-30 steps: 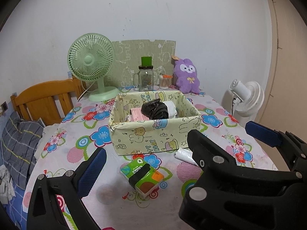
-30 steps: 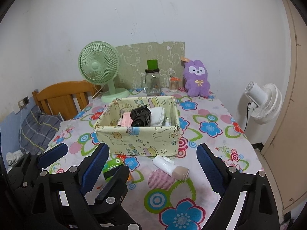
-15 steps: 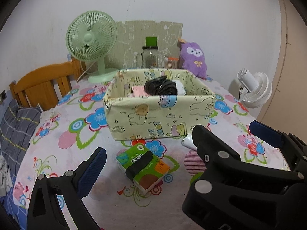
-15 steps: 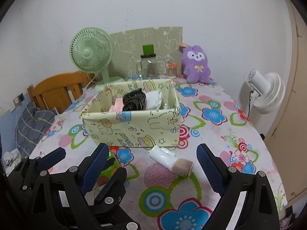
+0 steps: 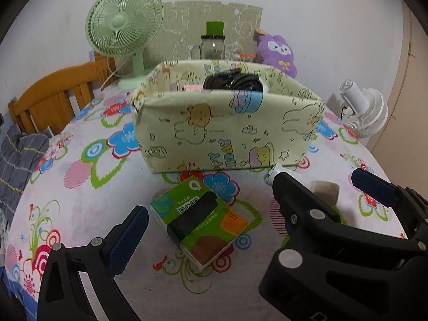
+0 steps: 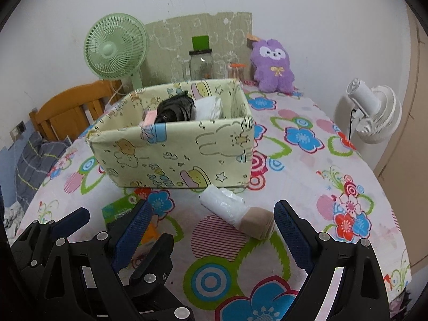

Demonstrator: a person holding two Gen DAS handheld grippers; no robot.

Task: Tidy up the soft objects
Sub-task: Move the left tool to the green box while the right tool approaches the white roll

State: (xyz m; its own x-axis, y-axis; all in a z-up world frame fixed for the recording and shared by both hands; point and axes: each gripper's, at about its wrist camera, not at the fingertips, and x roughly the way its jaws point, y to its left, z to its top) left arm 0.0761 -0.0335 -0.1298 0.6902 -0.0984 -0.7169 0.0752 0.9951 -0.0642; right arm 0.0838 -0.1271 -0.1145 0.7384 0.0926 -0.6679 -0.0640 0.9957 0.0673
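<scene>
A green tissue pack (image 5: 203, 220) with a black band lies on the flowered tablecloth in front of the pale-green fabric box (image 5: 227, 131). My left gripper (image 5: 248, 208) is open, low over the cloth, jaws either side of the pack. A white plastic roll with a beige end (image 6: 238, 214) lies right of the pack. My right gripper (image 6: 214, 230) is open, just behind the roll. The box (image 6: 176, 155) holds a black bundle (image 6: 175, 109), a pink item and white cloth. The pack's corner (image 6: 117, 211) shows behind the left gripper's body.
A green desk fan (image 6: 115, 50), a glass jar (image 6: 200, 61) and a purple plush (image 6: 271, 67) stand at the table's back. A wooden chair (image 5: 53, 99) is at the left. A white floor fan (image 6: 374, 115) stands off the right edge.
Both grippers have moved forward and down toward the table. The tissue pack and the roll now sit closer between the jaws. Nothing was grasped.
</scene>
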